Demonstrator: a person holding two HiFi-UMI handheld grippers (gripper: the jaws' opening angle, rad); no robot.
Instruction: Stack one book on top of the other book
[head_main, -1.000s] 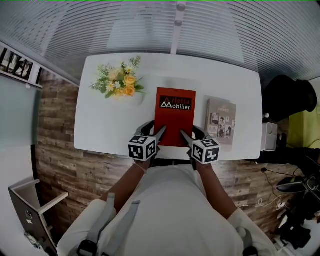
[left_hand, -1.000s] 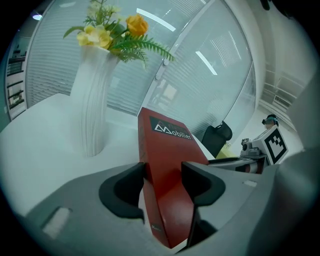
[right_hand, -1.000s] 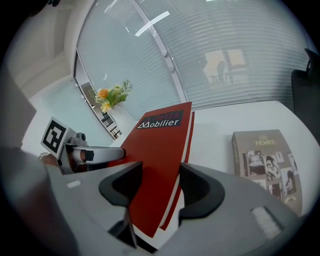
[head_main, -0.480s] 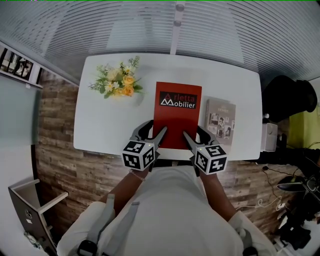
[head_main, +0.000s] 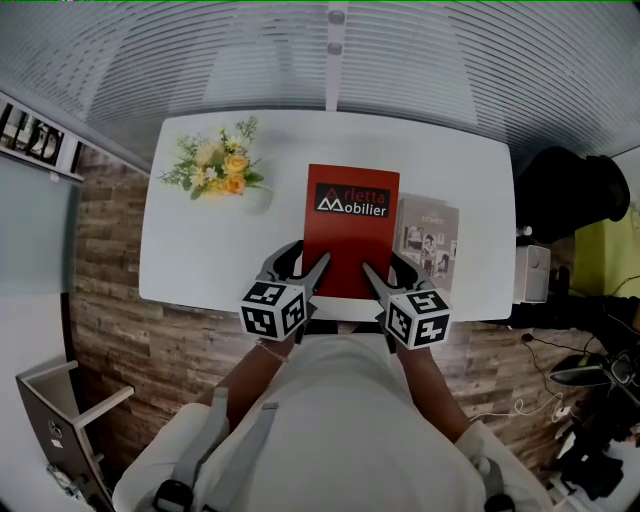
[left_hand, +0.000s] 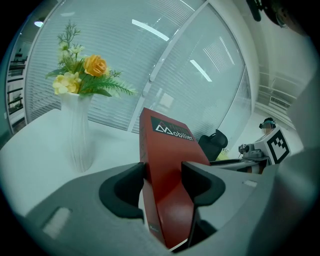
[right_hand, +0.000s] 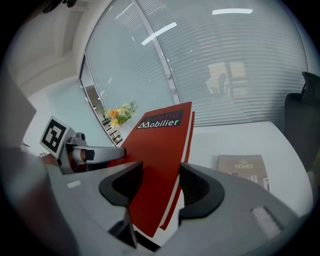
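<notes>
Two grips on the red Mobilier book: your left gripper and right gripper clamp its near edge. Lift level, square it over the beige HOMES book.

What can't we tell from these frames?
1) Red hardcover book underside: hidden by the book itself in every view; clearance above white table unclear.
2) Its near edge, head view: under left gripper and right gripper.
3) Beige picture book: print too small, head view; near edge behind gripper body, right gripper view.
</notes>
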